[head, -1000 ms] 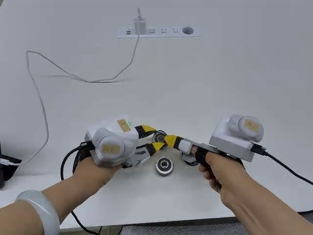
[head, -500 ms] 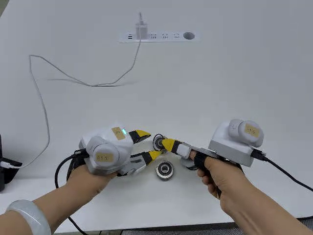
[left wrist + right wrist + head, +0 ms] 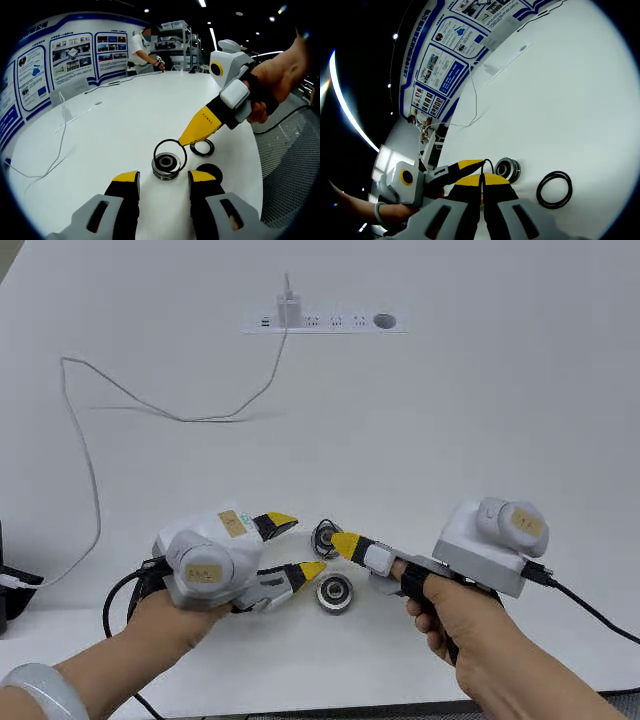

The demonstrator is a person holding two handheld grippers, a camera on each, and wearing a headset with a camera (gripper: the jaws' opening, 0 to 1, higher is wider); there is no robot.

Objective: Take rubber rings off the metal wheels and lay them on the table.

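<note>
A bare metal wheel [image 3: 325, 536] [image 3: 166, 164] [image 3: 508, 169] lies on the white table between the two grippers. My right gripper [image 3: 343, 542] [image 3: 481, 176] [image 3: 192, 137] is shut on a thin black rubber ring [image 3: 170, 140] [image 3: 488, 161], held just above and beside that wheel. My left gripper [image 3: 297, 545] [image 3: 164, 176] stands open a short way back from the wheel and touches nothing. A second wheel [image 3: 335, 592] [image 3: 209, 171], dark around its rim, sits nearer me by the left gripper's lower jaw. Another loose ring [image 3: 202, 154] [image 3: 538, 191] lies flat under the right gripper.
A white power strip [image 3: 322, 321] with a plugged charger lies at the far side, and its white cable [image 3: 90, 470] loops down the left. The table's front edge [image 3: 300, 702] runs just behind my hands. Black cables trail from both grippers.
My left gripper has let go of the wheel, opened and drawn back to the left. The right gripper has pulled the ring up off that wheel.
</note>
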